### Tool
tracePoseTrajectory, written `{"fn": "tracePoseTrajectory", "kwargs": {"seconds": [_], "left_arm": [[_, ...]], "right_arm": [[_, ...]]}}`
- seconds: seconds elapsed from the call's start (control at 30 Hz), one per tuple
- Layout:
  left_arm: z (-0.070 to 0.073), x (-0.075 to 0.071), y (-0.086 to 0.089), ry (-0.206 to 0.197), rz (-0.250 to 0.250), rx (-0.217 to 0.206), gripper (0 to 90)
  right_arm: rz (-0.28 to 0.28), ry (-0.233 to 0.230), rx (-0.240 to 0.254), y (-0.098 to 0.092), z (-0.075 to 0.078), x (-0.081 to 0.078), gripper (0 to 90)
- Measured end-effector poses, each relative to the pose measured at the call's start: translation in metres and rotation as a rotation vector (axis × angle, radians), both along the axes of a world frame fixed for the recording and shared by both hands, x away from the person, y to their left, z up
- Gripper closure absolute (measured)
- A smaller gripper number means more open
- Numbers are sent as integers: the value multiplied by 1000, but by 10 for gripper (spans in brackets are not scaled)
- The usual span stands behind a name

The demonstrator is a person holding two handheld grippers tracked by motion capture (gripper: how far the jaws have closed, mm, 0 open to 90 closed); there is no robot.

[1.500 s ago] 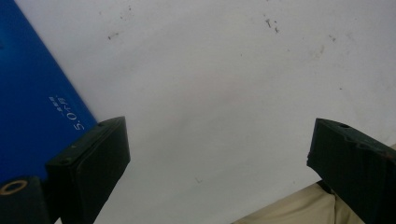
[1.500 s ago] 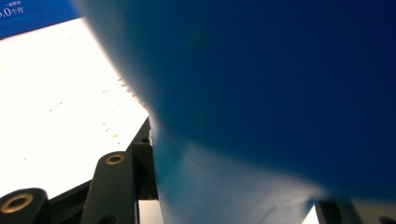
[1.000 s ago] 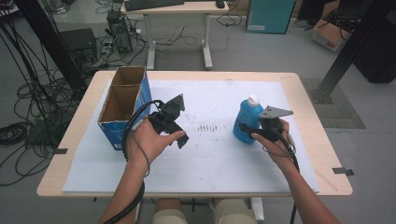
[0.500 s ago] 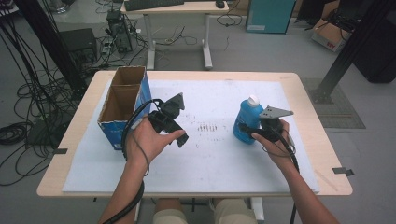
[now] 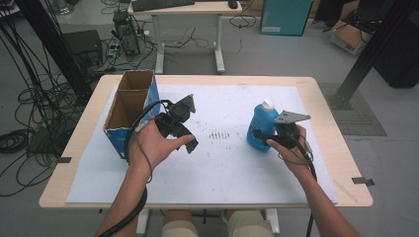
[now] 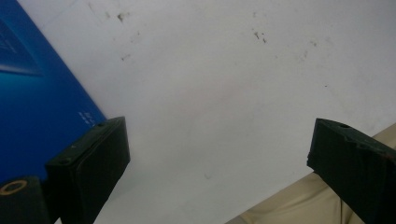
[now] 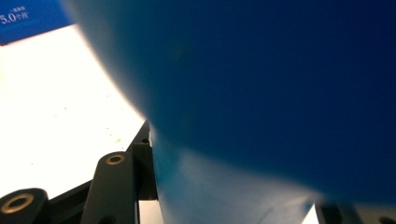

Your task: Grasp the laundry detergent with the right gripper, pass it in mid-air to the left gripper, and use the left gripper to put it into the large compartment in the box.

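**Right tongs pinch the blue bottle; left tongs spread beside the box**

Plainly, the right tongs [image 5: 264, 138] are clamped on the lower body of the blue bottle [image 5: 262, 126], which stands upright on the white sheet [image 5: 232, 168] toward the right half of the surface [image 5: 326, 103]. Its white cap [image 5: 267, 104] points up. In the right gripper view the bottle's blue wall [image 7: 261, 93] sits pressed right up against the camera, blurred, with the black jaw links low at the left and the bright sheet [image 7: 56, 102] beyond it; a strip of the blue box [image 7: 28, 18] shows at the upper left corner. The right hand [image 5: 291, 150] wraps the gripper from behind, with the grey three-cornered plate [image 5: 292, 117] just above it.

The left tongs [image 5: 190, 143] are spread wide and pinch nothing. In the left gripper view the two black jaws stand well apart, with bare, faintly speckled sheet [image 6: 210, 93] between them and the blue side of the box [image 6: 32, 102] close at the left. From above, the left hand [image 5: 150, 145] holds its gripper above the sheet, just right of the open cardboard box [image 5: 129, 106], which stands near the surface's left edge with its brown inside showing and its blue outer wall facing the person. A black cable [image 5: 136, 197] loops from the left gripper down along the forearm.

Bottle and box are well apart, with a patch of dark specks [image 5: 220, 134] on the sheet between them.
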State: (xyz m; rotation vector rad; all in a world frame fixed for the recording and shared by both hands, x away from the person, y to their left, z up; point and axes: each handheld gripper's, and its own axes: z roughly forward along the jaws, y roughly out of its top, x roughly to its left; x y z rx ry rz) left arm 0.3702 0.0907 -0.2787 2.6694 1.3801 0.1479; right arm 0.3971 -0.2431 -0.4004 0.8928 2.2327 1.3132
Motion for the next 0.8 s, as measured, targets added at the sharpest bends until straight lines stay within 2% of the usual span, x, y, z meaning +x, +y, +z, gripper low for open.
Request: {"fn": "tracePoseTrajectory", "kwargs": {"seconds": [0.2,0.3,0.47,0.73,0.8], "left_arm": [[17,4,5,-14,-51,-7,59],[28,8,10,-12,-93,-1,59],[40,14,14,-23,-133,-2,59],[57,25,17,-28,-218,-25,59],[60,29,16,-33,-241,-18,58]], "right_arm": [[31,11,8,3,13,5,446],[54,31,6,8,20,7,445],[90,33,0,15,31,14,445],[138,76,-9,30,43,24,444],[155,85,-17,35,46,26,443]]}}
